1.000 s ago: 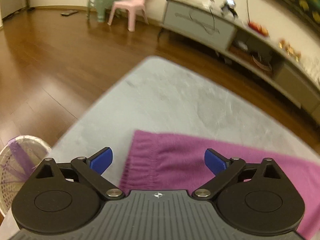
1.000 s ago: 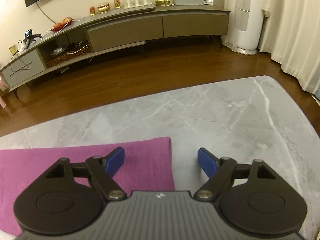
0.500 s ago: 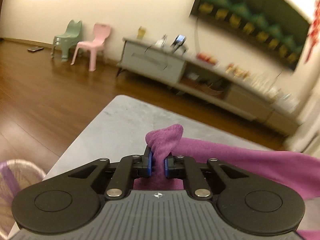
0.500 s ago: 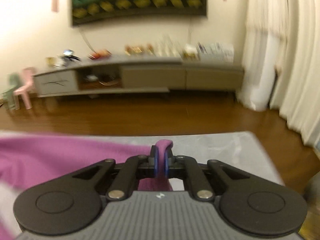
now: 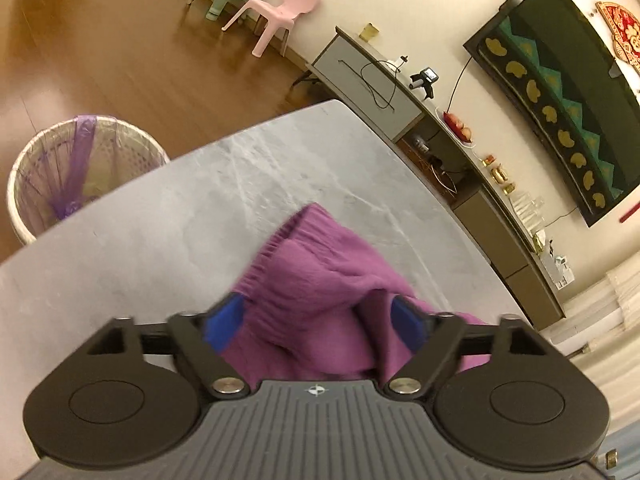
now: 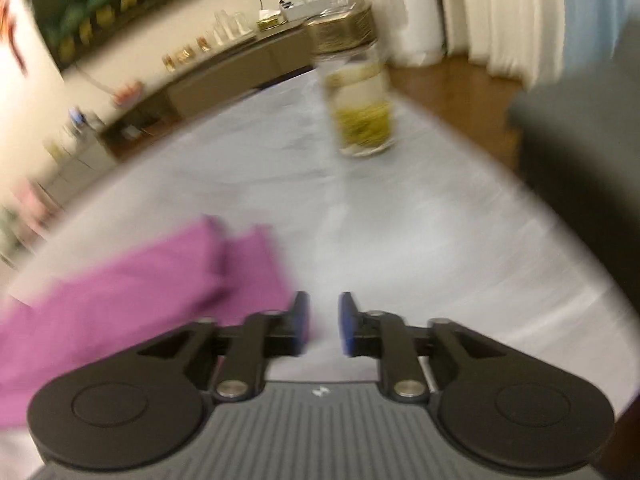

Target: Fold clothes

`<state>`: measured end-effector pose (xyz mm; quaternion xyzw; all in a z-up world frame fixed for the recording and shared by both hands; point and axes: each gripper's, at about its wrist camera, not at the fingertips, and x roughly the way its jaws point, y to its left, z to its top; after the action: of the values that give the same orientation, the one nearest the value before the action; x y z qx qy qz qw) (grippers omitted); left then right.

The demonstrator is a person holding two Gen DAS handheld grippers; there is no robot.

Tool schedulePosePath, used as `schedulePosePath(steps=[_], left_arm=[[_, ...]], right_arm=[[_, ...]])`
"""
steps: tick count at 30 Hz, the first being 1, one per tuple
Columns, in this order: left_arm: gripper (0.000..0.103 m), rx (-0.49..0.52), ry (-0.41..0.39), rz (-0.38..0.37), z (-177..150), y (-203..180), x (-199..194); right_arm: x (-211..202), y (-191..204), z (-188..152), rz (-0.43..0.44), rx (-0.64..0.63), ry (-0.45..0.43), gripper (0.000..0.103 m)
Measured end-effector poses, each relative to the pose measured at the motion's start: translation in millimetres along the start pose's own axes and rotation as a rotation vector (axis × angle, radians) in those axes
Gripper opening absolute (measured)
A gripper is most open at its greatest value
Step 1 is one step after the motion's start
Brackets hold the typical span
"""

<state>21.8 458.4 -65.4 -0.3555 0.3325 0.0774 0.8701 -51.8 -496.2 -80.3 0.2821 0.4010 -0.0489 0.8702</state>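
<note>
Left tool (image 5: 318, 322) has just been opening, jaws wide around the bunched purple garment (image 5: 320, 280); right tool (image 6: 323, 328), also opening, stands empty beside it on the bench (image 6: 400, 232).

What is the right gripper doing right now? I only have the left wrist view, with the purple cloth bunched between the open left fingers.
Observer: The right gripper is open. Its jaws have just been opening, and nothing sits between its pads.
Operator: Where is the cloth from there?
Observer: The purple cloth lies on the grey table, off to the left in that gripper's view. The picture is blurred, so I cannot tell whether the nearer pad touches it.
Operator: Anything ahead that I should mind?
Observer: A glass with yellow-green contents stands upright on the table ahead of the gripper, apart from the cloth.
</note>
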Motion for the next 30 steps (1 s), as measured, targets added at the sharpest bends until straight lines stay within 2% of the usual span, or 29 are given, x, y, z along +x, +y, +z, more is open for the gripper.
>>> schedulePosePath(steps=[2,4,7,11,13,14,15,18,21,23,24,25,26,27,29,30], left_arm=[[0.086,0.006,0.031,0.006,-3.6,-14.8,5.8],[0.087,0.001,0.066,0.006,-10.7,-27.4,9.6],[0.087,-0.018,0.101,-0.023,-25.5,-38.5,16.2],[0.087,-0.054,0.115,-0.018,-44.1,-38.0,31.1],[0.087,-0.084,0.115,-0.015,-49.5,-34.4,36.7],[0.087,-0.084,0.111,-0.022,-49.2,-35.3,37.3],[0.088,-0.084,0.107,-0.028,-49.0,-36.2,37.9],[0.088,-0.087,0.11,-0.041,-50.8,-37.3,42.4],[0.088,-0.08,0.09,-0.058,-48.9,-40.2,45.9],[0.084,-0.069,0.064,-0.063,-45.9,-44.3,50.3],[0.061,-0.059,0.058,-0.067,-44.7,-47.0,53.3],[0.027,-0.046,0.063,-0.075,-43.9,-50.2,56.9],[0.021,-0.034,0.061,-0.083,-42.7,-53.7,58.6],[0.004,-0.021,0.049,-0.093,-41.1,-57.9,57.9],[0.002,-0.011,0.006,-0.142,-38.0,-63.7,47.8],[0.002,-0.013,-0.027,-0.181,-36.7,-64.7,35.2]], right_arm=[[13.4,12.8,2.8,0.096,0.058,0.052,0.052],[30.4,26.6,4.4,0.121,0.09,0.091,0.056],[61.9,42.7,10.3,0.11,0.12,0.12,0.056],[95.1,57.2,12.1,0.022,0.127,0.1,0.054],[99.5,66.8,7.9,0.005,0.093,0.072,0.038],[100.2,70.9,8.0,0.015,0.075,0.061,0.01],[100.4,74.7,9.2,0.031,0.058,0.052,0.006],[60.7,83.1,14.4,0.122,0.026,-0.113,0.005],[11.5,69.6,4.9,0.216,0.112,-0.26,0.005],[15.7,56.1,-4.6,0.176,0.159,-0.225,0.005],[21.4,49.0,-9.6,0.147,0.18,-0.195,0.005],[27.0,42.0,-14.6,0.117,0.201,-0.165,0.005],[34.5,38.8,-15.3,0.102,0.215,-0.132,0.005],[42.8,37.5,-14.1,0.094,0.226,-0.097,0.004],[46.7,46.7,-4.1,0.069,0.181,-0.096,0.004],[39.3,52.9,2.5,0.071,0.15,-0.131,0.004]])
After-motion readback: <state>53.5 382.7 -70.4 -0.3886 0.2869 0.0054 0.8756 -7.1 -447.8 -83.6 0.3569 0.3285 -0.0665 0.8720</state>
